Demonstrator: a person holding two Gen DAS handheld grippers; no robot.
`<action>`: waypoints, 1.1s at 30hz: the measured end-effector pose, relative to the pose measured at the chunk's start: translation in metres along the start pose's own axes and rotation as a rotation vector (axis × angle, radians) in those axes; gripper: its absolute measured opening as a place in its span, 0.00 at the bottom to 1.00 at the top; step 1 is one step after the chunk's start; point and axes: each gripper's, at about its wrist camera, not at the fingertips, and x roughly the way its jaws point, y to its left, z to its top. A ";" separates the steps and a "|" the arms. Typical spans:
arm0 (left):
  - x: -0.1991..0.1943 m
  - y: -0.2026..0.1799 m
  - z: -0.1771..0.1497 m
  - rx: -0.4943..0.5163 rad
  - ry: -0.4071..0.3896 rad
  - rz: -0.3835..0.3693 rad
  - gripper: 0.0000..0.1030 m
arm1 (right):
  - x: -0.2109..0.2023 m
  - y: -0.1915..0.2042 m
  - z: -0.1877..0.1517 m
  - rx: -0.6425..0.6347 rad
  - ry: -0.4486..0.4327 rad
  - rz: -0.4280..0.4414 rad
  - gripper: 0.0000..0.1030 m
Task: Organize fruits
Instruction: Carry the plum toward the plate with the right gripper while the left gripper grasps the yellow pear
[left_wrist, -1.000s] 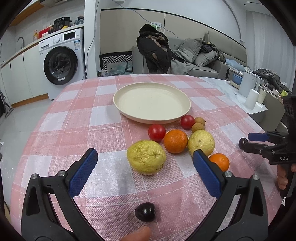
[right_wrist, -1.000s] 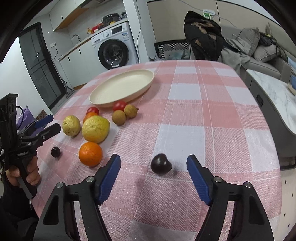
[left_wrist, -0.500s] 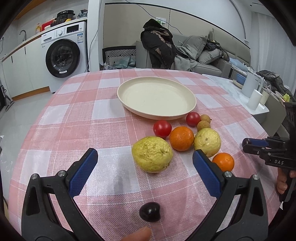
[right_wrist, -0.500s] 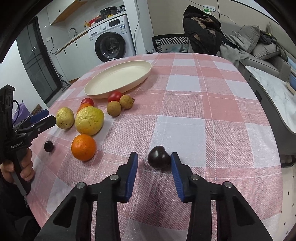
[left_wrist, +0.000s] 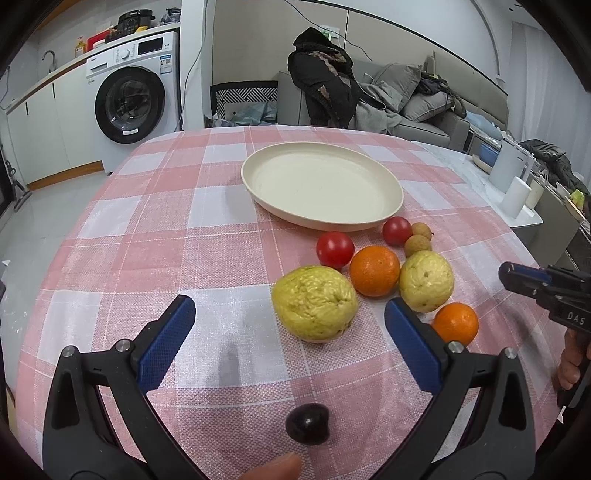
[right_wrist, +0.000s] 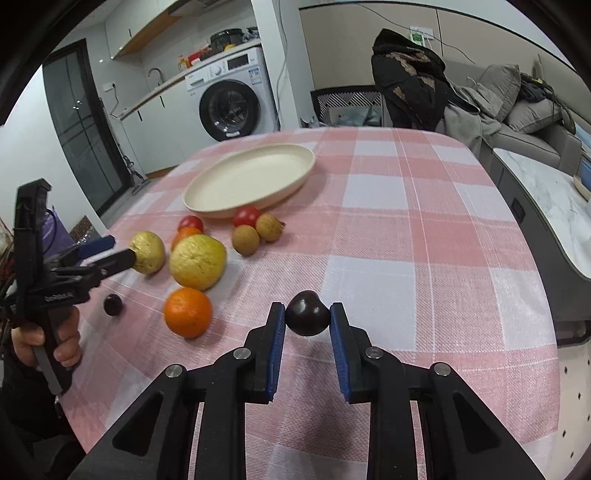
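My left gripper (left_wrist: 290, 328) has its fingers wide apart, nothing between the pads. A dark plum (left_wrist: 307, 423) lies on the checked cloth (left_wrist: 147, 251) just below its gap, near the camera. Ahead of the gripper sits a big guava (left_wrist: 314, 302). Past the guava, a tomato (left_wrist: 335, 249), an orange (left_wrist: 374, 271), a second tomato (left_wrist: 396, 230), two longans (left_wrist: 418, 245), a smaller guava (left_wrist: 426, 281) and a second orange (left_wrist: 455, 324) cluster close together. The cream plate (left_wrist: 321, 186) sits just behind the cluster, with no fruit on it. My right gripper (right_wrist: 307, 321) is clamped on another plum (right_wrist: 307, 313), both blue pads touching its sides, well apart from the cluster. I can't tell if the plum is off the cloth.
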 end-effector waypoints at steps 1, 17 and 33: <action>0.002 0.000 0.000 0.003 0.007 0.001 0.99 | -0.001 0.002 0.002 -0.002 -0.008 0.009 0.25; 0.021 -0.008 0.003 0.059 0.082 -0.067 0.50 | 0.007 0.023 0.021 -0.045 -0.031 0.067 0.25; -0.010 -0.004 0.025 0.025 -0.047 -0.109 0.50 | 0.005 0.034 0.044 -0.057 -0.092 0.089 0.25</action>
